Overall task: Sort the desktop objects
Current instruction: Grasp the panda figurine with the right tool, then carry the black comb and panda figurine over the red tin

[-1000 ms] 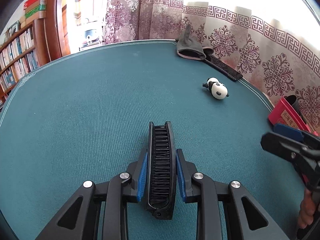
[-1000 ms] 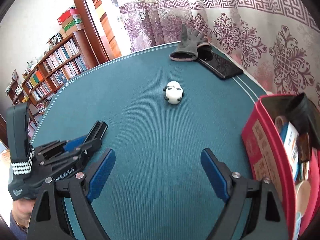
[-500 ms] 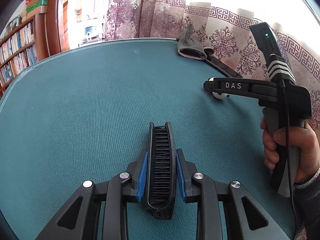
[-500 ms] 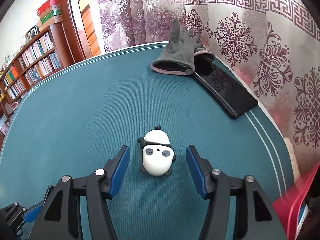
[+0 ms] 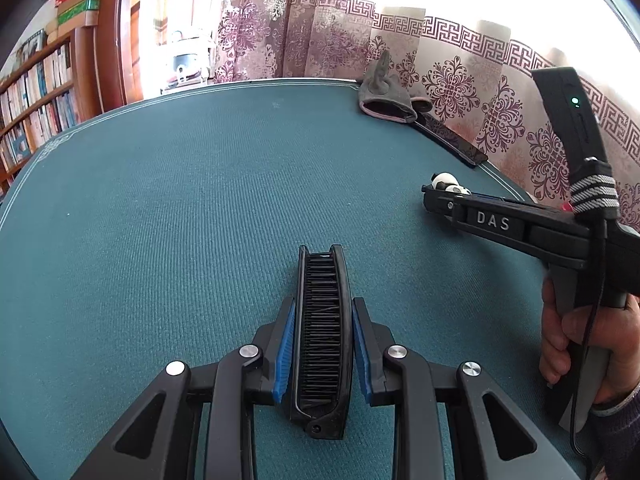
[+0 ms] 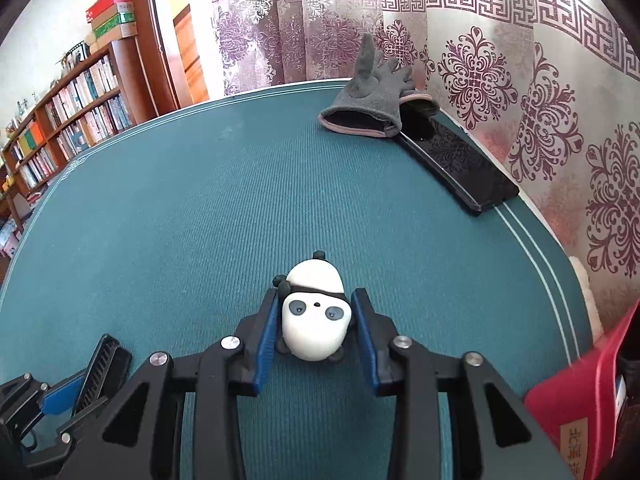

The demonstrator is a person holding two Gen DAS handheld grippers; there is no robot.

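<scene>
My left gripper [image 5: 323, 344] clamped on comb [image 5: 322, 332]; right gripper [image 6: 314, 326] closing around panda [image 6: 314, 316], pads not touching, near glove [image 6: 370, 106].

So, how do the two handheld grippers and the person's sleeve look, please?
Both grippers are matte black plastic with blue ribbed pads on the fingers and round silver screws on the linkages. The left gripper shows this close up. The right gripper has white letters "DAS" on its side, a small green light, a black cable and a grey-and-white striped band. The right hand wears a dark purple sleeve.
</scene>
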